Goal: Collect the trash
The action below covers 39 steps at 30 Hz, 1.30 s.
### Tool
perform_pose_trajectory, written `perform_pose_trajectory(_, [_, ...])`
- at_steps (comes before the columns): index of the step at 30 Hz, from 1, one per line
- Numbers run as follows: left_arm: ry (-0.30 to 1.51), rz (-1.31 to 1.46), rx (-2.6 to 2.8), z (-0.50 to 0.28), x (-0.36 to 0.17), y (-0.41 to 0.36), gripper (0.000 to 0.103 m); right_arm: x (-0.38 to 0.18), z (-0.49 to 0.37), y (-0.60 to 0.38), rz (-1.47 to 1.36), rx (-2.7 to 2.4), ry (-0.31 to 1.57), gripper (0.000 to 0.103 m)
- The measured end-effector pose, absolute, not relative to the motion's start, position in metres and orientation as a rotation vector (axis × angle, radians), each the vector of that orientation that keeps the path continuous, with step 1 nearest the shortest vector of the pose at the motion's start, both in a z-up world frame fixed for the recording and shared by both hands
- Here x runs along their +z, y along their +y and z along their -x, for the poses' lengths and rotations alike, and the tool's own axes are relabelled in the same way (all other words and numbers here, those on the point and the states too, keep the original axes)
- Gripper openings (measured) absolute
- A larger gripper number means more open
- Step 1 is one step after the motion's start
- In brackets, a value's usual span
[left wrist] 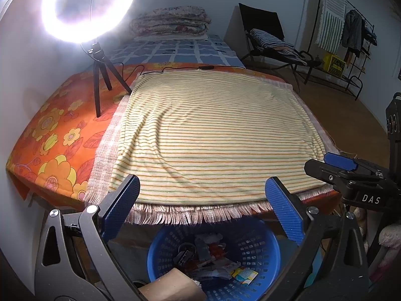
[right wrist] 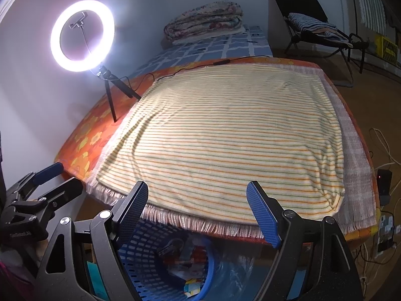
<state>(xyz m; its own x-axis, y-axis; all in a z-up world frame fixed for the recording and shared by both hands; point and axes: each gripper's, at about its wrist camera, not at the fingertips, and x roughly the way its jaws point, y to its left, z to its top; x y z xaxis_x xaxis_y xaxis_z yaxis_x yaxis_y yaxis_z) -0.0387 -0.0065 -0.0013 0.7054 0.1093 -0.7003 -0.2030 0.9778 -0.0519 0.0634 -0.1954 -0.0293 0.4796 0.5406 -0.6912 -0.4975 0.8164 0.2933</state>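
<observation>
Below the near edge of the bed, the blue basket (left wrist: 213, 263) sits on the floor with the collected trash (left wrist: 215, 258) in it: wrappers, a small colourful packet, what looks like a brown paper piece at the rim. Both grippers hang over it at the bed's edge. Left gripper (left wrist: 203, 208) has its fingers spread wide with nothing between them; right gripper (right wrist: 198, 213) likewise wide and empty. My read is that each has let go over the basket, or is parked there because that's the drop point (basket is tucked partly under the fringe, so a drop has to come from the front). The striped cloth (left wrist: 213, 130) on top looks bare, no litter visible on it in either view, so the task appears done or nearly so. Cloth lies on a fringed throw over an orange floral sheet (left wrist: 55, 135); a few wrinkles on the left side. Ring light (right wrist: 82, 35) on a small tripod stands on the sheet at the far left, cable trailing along the back edge. Room behind: folded quilt (left wrist: 170, 21) on a blue checked cover, folding chair (left wrist: 270, 37) with cloth on it, clothes rack (left wrist: 351, 32) at the wall.
</observation>
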Motion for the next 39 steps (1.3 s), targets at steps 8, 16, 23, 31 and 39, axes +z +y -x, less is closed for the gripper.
perform_pose_trajectory(8, [0.778, 0.143, 0.183, 0.0392, -0.0029, -0.0039, 0.102, -0.0319, -0.0634, -0.1956, -0.056, 0.634, 0.871, 0.081])
perform_pose_trajectory(16, [0.784, 0.148, 0.186, 0.0385, -0.0033, -0.0023, 0.102, -0.0347, -0.0633, -0.1937, -0.055, 0.637, 0.881, 0.081])
perform_pose_trajectory(23, [0.784, 0.148, 0.185, 0.0385, -0.0036, -0.0022, 0.102, -0.0356, -0.0631, -0.1933, -0.057, 0.638, 0.885, 0.081])
perform_pose_trajectory(31, [0.782, 0.148, 0.187, 0.0389, -0.0035, -0.0024, 0.102, -0.0369, -0.0628, -0.1934, -0.06, 0.639, 0.889, 0.081])
perform_pose_trajectory(39, [0.783, 0.148, 0.187, 0.0387, -0.0034, -0.0025, 0.102, -0.039, -0.0616, -0.1922, -0.059, 0.64, 0.895, 0.081])
